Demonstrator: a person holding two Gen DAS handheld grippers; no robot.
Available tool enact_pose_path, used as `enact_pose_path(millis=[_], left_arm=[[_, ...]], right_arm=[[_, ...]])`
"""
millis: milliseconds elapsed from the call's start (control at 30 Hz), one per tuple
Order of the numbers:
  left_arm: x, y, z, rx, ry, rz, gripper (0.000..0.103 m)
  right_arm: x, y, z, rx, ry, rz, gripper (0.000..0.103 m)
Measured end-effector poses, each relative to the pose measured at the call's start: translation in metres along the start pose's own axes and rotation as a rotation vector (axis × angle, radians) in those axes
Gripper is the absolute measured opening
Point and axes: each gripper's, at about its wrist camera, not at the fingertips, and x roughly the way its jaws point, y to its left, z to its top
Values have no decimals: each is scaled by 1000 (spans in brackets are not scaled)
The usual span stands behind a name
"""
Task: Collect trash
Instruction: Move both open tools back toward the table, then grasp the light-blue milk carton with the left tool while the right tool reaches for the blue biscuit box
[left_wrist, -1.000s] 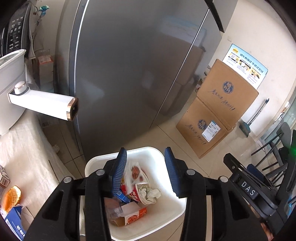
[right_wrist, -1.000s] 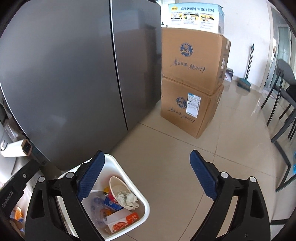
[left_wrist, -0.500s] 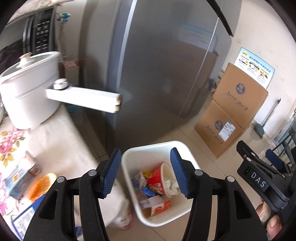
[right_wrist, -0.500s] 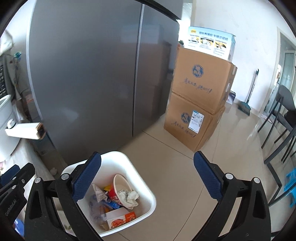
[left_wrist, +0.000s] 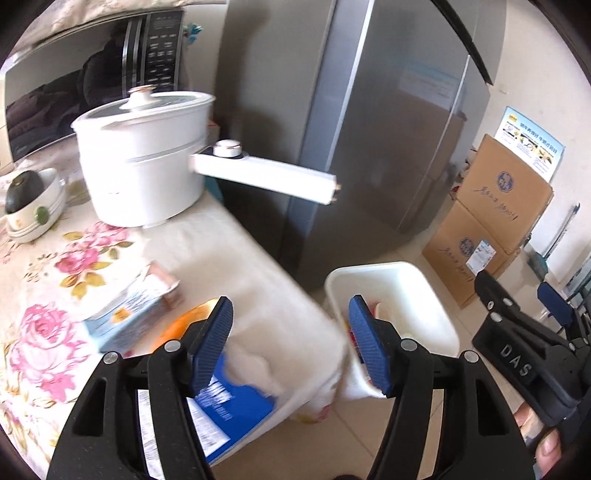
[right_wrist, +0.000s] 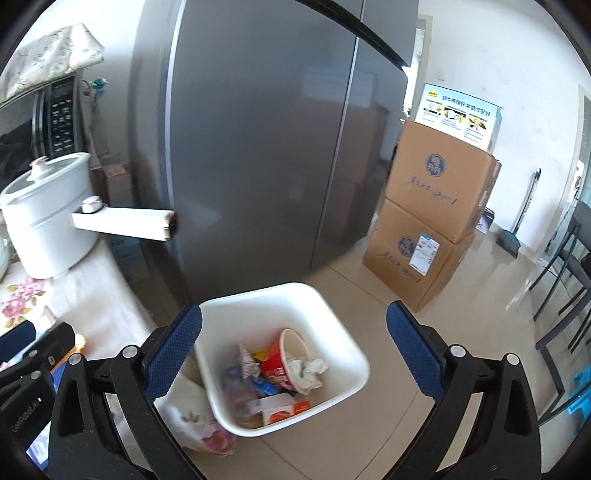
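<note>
The white plastic bin (right_wrist: 334, 314) stands on the tiled floor beside my table's corner, in front of the grey fridge (right_wrist: 266, 129). Inside lie a red noodle cup (right_wrist: 286, 363) stuffed with a crumpled tissue (right_wrist: 308, 369), an orange-and-white carton (right_wrist: 286, 410) and blurred wrappers. My right gripper (right_wrist: 291, 350) hovers above the bin, jaws wide and empty. My left gripper (left_wrist: 291, 343), jaws just opening, holds nothing over the table edge.

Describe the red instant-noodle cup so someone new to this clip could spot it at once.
Start at the tall grey refrigerator; on the floor before it stands a white trash bin. Inside lies the red instant-noodle cup, tipped on its side. It is the only round red item there, with a crumpled white tissue at its mouth.
</note>
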Motion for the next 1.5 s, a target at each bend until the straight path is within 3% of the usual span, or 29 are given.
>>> enact_pose_path(millis=[367, 833, 967, 1167, 1367, 1500], left_arm=[[-15, 63, -18, -61, 16, 68, 64], [-3, 122, -14, -30, 89, 188, 69], [13, 140, -11, -30, 152, 194, 69], [50, 149, -1, 86, 270, 205, 75], [80, 144, 9, 206, 379, 147, 79], [99, 146, 15, 220, 438, 109, 82]], right_arm=[[-15, 51, -17, -87, 19, 79, 96], [-29, 117, -34, -203, 52, 179, 96], [-32, 136, -37, -228, 67, 215, 96], [-33, 155, -41, -253, 95, 260, 96], [-28, 167, -41, -243, 145, 314, 96], [-29, 175, -42, -250, 166, 339, 96]])
